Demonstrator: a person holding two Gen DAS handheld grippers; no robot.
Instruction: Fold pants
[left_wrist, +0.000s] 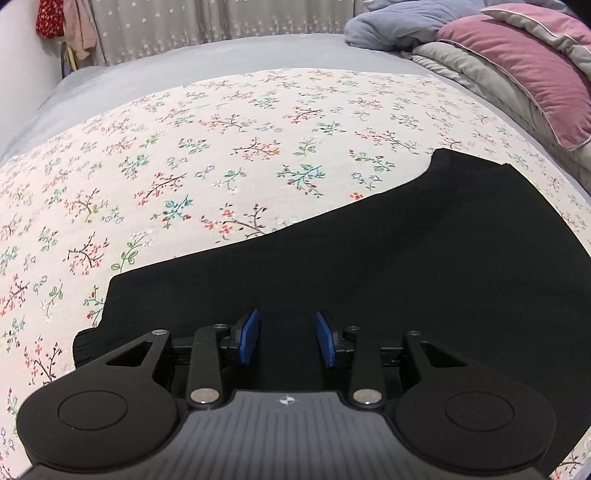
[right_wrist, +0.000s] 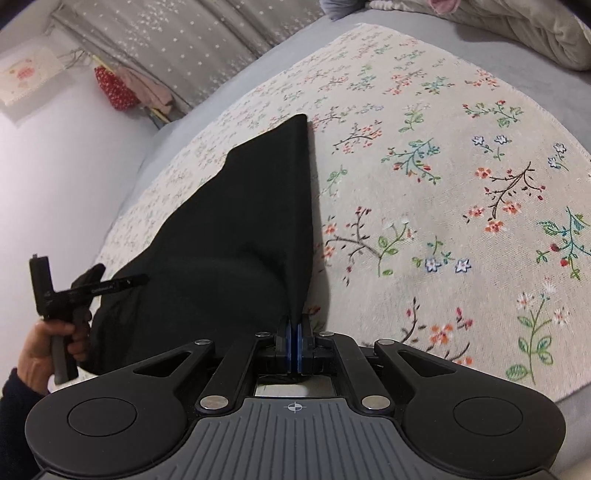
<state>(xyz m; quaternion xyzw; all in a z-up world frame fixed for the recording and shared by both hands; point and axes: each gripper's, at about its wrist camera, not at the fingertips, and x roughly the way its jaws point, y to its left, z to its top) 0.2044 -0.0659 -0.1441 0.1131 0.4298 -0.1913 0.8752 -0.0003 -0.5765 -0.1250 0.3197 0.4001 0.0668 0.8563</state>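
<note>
Stage: mid-fold (judged) | black pants (left_wrist: 369, 266) on the floral sheet (left_wrist: 221, 147) — one edge lifted | right gripper (right_wrist: 294, 345) pinched tight on that edge | left gripper (left_wrist: 287, 338) parted over the cloth, gripping nothing | left to do: lay the edge over, flatten

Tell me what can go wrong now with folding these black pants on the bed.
The right tongs pinch only a thin edge of the black pants, so the cloth may slip out. The left tongs are open above the pants and hold nothing, so that end could drag on the floral sheet and wrinkle the fold.
</note>
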